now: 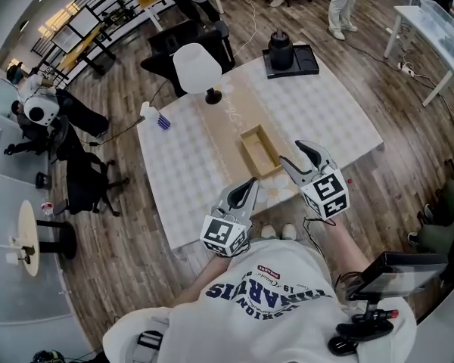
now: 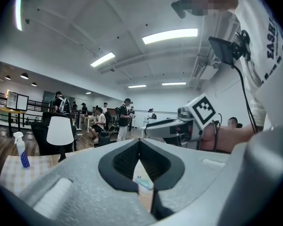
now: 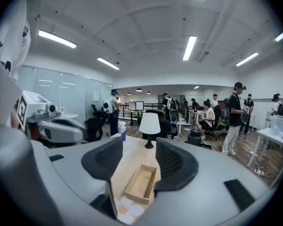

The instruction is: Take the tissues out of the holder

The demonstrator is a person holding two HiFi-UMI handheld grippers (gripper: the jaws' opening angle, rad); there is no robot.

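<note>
The wooden holder (image 1: 259,151) is an open box on the tan runner in the middle of the table, and its inside looks bare in the right gripper view (image 3: 141,182). A white flower-printed tissue packet (image 1: 276,193) lies flat on the runner just in front of it, near the table's front edge (image 3: 125,212). My right gripper (image 1: 295,153) hovers beside the holder's near right end, open (image 3: 139,142), with nothing between the jaws. My left gripper (image 1: 250,181) sits left of the packet, its tips touching (image 2: 139,142) and holding nothing.
At the back of the table stand a white lamp (image 1: 197,70), a spray bottle (image 1: 157,117) at the left corner and a black jug on a black tray (image 1: 287,55). Office chairs, desks and several people fill the room beyond.
</note>
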